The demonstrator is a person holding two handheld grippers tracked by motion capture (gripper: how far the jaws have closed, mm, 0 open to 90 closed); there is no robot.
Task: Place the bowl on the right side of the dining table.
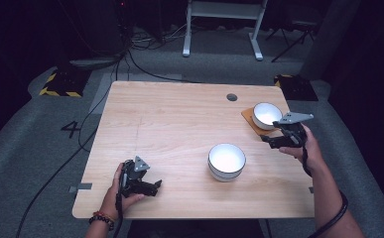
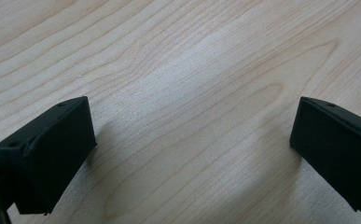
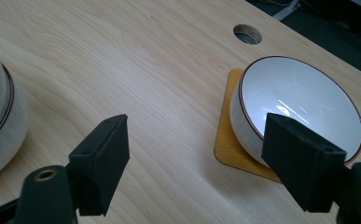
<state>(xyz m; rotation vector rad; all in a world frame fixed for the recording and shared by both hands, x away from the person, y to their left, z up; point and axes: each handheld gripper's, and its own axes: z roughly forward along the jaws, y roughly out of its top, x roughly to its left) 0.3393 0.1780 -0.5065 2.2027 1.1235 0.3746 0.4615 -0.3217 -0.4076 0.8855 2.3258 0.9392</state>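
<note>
Right gripper [image 3: 194, 154] hovers with jaws apart; a white bowl [image 3: 299, 100] on its coaster [image 3: 227, 144] sits just beyond the right jaw. Left gripper [image 2: 192, 149] gapes over bare table [image 2: 183, 70].

The pale wood-grain table [image 1: 179, 124] is carrying two white bowls with dark rims, one [image 1: 226, 161] on bare wood, one [image 1: 267, 115] on an orange coaster [image 1: 249, 119].

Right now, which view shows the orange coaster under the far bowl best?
The right gripper view: the coaster fills the near ground, its corner clear beneath the bowl. The high view shows it small; the left gripper view shows bare table.
</note>
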